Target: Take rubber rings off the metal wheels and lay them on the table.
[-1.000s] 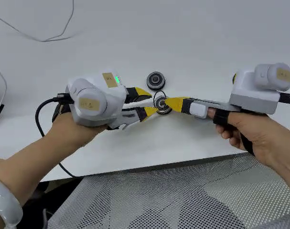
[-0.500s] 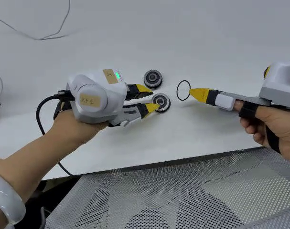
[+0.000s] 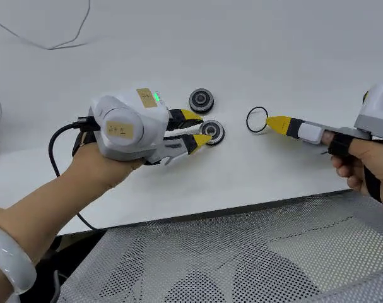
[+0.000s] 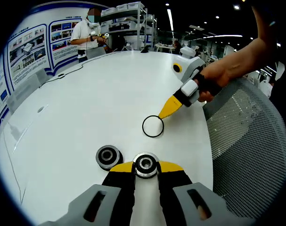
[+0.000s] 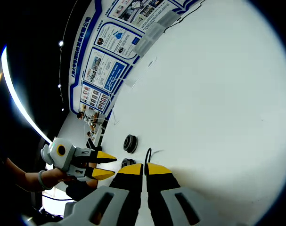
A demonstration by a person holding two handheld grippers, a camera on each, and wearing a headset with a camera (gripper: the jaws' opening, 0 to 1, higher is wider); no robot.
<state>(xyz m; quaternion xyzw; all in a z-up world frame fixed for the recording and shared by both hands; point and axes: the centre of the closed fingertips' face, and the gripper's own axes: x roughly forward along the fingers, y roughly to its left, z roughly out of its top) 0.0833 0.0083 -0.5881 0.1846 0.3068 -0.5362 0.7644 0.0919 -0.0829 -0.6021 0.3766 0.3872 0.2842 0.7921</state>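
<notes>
The left tool pinches a round metal wheel on the white counter, steadying it. The right tool, jaws pressed together on the thin black rubber ring, holds it low, clear of the wheel, seemingly to lay it down.

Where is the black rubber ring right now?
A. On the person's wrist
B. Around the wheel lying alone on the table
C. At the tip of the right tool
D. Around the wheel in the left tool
C: the rubber ring is pinched at the yellow tip of the right tool, apart from the metal wheel in the left tool.
</notes>
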